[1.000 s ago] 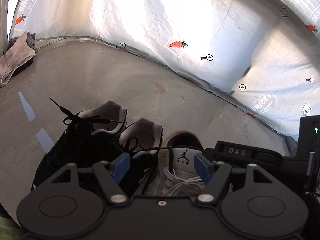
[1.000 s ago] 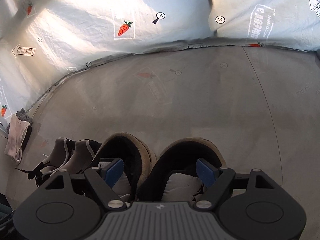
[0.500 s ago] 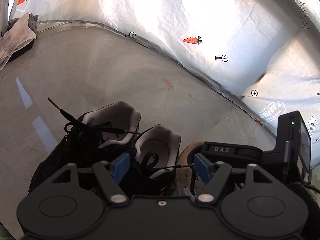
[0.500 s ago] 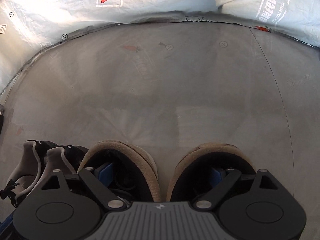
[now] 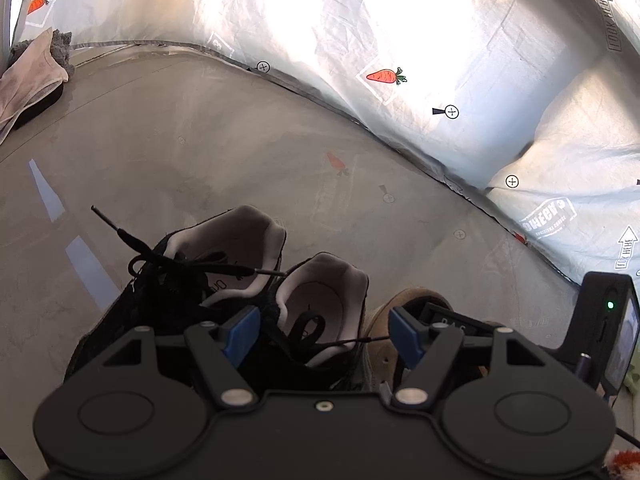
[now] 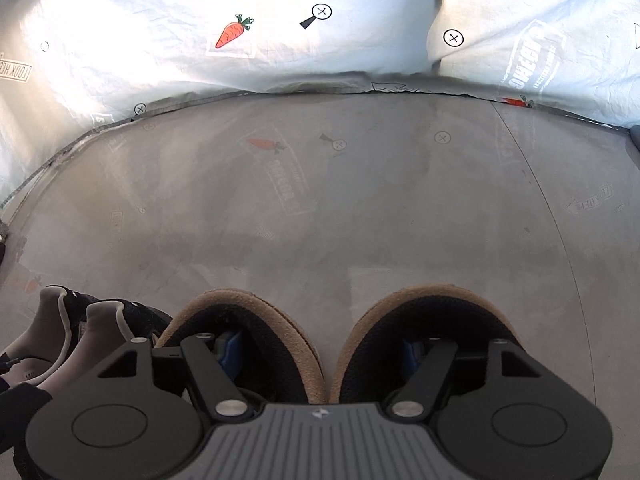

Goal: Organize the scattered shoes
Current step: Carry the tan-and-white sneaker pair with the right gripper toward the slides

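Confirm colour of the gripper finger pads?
Blue pads, on black jaws; clearest in the left wrist view.

Black grippers [image 5: 324, 330], blue-padded jaws

right gripper [image 6: 320, 350] spread, straddling tan shoes [image 6: 248, 320] (side by side)

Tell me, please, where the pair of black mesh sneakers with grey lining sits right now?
The black mesh sneakers stand side by side on the grey floor, just ahead of the left gripper, immediately left of the tan suede shoes.
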{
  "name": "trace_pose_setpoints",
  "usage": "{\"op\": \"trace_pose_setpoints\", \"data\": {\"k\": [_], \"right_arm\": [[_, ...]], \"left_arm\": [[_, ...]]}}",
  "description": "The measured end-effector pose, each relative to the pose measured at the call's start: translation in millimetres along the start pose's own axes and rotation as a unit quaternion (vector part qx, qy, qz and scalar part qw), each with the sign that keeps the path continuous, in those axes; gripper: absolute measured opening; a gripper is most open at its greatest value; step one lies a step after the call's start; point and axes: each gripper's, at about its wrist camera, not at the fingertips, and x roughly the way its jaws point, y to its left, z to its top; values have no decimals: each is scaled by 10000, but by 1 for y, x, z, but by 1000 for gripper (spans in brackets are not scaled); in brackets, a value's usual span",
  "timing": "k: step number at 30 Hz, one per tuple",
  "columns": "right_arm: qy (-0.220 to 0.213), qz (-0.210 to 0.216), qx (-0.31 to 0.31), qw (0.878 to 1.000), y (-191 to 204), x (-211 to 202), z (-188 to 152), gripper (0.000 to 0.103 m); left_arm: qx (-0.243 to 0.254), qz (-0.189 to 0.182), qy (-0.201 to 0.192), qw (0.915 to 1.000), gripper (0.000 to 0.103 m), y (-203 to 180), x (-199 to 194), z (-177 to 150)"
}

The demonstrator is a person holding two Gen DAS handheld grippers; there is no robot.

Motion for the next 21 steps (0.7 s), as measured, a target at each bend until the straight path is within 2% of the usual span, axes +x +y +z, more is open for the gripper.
{"op": "trace_pose_setpoints", "data": {"k": [5,11,16,21], "right_arm": [[-514,294,-69,9982,-3,-25,-7,58],[-1543,587,-382,9855,-9,-78,-27,56],[-2422,451,-689,9667,-15,-113,-25,48],[-3284,285,-988,9389,-21,-147,-22,46]], "left_arm": [[68,-113,-138,9998,72,-6,-12,-4],[129,-206,-317,9992,72,-12,-31,-12],[-18,-334,-607,9976,72,-12,-51,-17],[-36,-433,-827,9956,72,-16,-69,-18]]}}
